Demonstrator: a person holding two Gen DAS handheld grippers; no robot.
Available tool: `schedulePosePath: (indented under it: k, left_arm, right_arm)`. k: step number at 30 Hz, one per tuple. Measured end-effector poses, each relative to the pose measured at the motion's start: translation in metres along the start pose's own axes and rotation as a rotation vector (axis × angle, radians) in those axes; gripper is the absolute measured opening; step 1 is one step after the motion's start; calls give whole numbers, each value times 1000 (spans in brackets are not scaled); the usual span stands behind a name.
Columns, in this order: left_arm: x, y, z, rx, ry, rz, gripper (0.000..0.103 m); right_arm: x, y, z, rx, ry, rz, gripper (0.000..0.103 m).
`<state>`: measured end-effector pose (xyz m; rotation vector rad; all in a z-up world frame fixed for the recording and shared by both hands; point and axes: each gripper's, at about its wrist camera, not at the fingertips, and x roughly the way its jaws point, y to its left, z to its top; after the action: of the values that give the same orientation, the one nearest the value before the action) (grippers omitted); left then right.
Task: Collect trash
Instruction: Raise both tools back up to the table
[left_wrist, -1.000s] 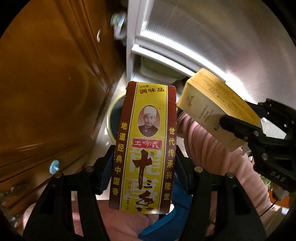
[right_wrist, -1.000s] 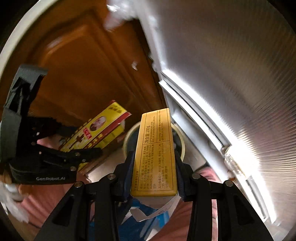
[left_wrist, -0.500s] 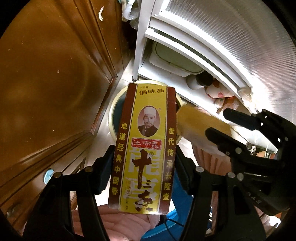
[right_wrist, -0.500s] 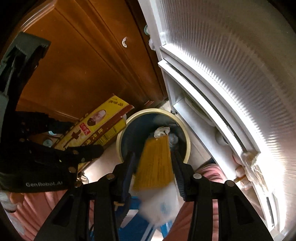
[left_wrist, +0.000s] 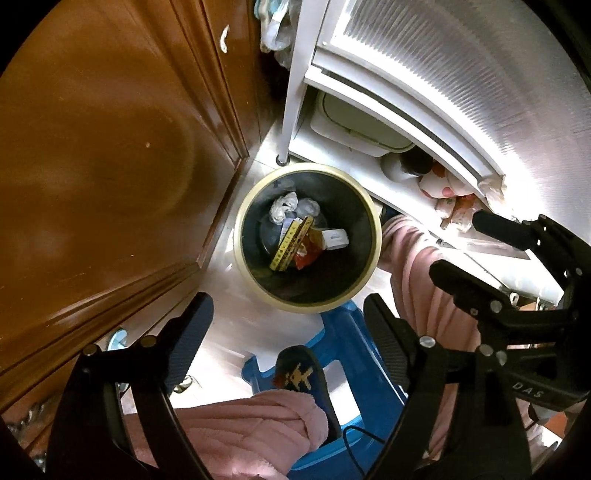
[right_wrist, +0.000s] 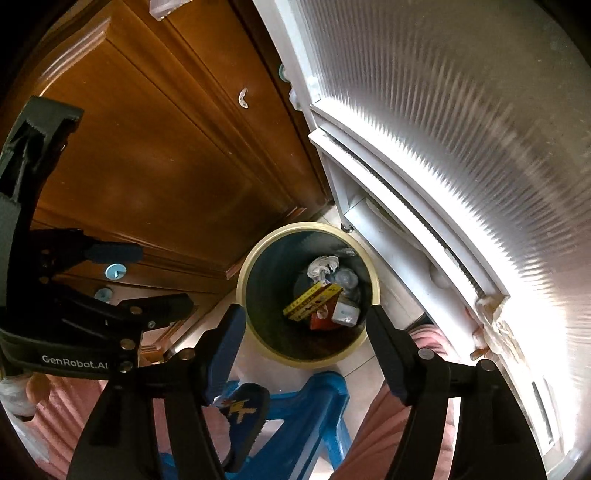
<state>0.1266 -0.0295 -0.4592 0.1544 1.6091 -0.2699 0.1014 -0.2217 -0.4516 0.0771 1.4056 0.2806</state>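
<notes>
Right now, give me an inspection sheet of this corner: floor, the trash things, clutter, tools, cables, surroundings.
Surface: pale floor, bare around the bin.
Job's things: round trash bin with cream rim; inside lie a yellow box, a red packet, a white carton and crumpled plastic.
Clutter: blue plastic stool just below the bin; a slippered foot rests on it.
Grippers: left tool and right tool both open, jaws just opened, nothing between them.
Cables: thin black cable over the stool.
Surroundings: wooden cabinet on one side, white ribbed panel on the other.
</notes>
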Motion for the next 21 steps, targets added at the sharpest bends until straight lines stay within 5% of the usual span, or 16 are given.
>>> schedulePosePath:
  k: [10, 21]
  left_arm:
    - [-60, -10, -29, 4, -127, -10, 81]
    - [-159, -40, -69, 94, -314, -20, 81]
  right_arm:
    - [-46, 18, -13, -45, -65, -19, 69]
    - [-152, 68, -34, -252, -273, -123, 69]
